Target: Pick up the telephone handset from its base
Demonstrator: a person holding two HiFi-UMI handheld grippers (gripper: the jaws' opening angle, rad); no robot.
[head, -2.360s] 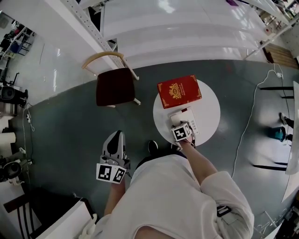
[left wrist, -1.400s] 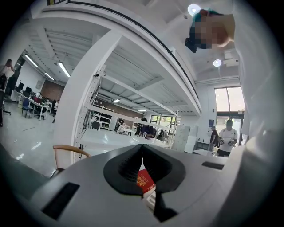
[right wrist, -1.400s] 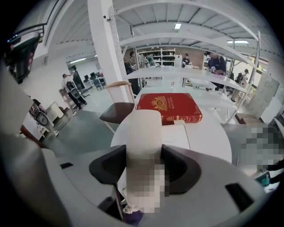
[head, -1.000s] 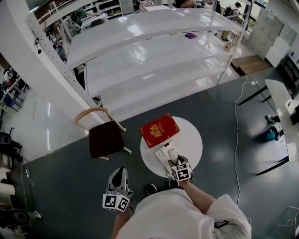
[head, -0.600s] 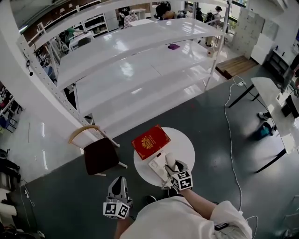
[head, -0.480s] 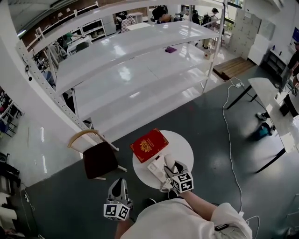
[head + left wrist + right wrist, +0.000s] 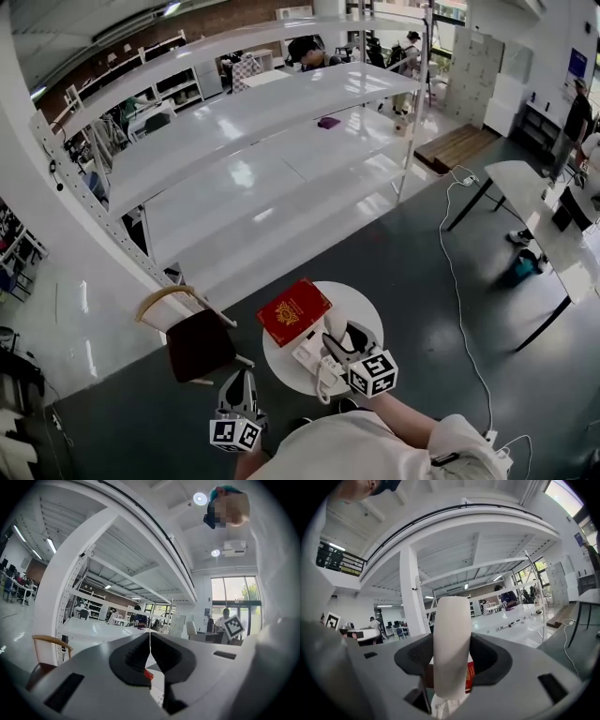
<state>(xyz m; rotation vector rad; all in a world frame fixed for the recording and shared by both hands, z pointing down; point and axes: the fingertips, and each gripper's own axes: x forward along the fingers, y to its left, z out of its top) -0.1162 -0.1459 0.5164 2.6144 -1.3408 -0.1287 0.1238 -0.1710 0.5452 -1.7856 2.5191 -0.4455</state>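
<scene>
My right gripper (image 7: 345,339) is shut on the white telephone handset (image 7: 332,327) and holds it in the air above the round white table (image 7: 367,315). The handset (image 7: 451,648) stands upright between the two dark pads, filling the gap. The white phone base (image 7: 307,350) lies on the table below, and a coiled cord (image 7: 322,382) hangs down from the handset. My left gripper (image 7: 240,378) hovers over the floor left of the table, with its jaws shut on nothing (image 7: 150,649).
A red book (image 7: 293,311) lies on the table beside the base. A wooden chair with a dark seat (image 7: 192,339) stands to the left. Long white shelving (image 7: 253,178) fills the back. A desk (image 7: 544,225) and a floor cable (image 7: 450,281) are on the right.
My right gripper has risen with the handset, lifting it off the base and pulling the cord up. The head view has tilted up toward the shelving. The left gripper has shifted only slightly.
</scene>
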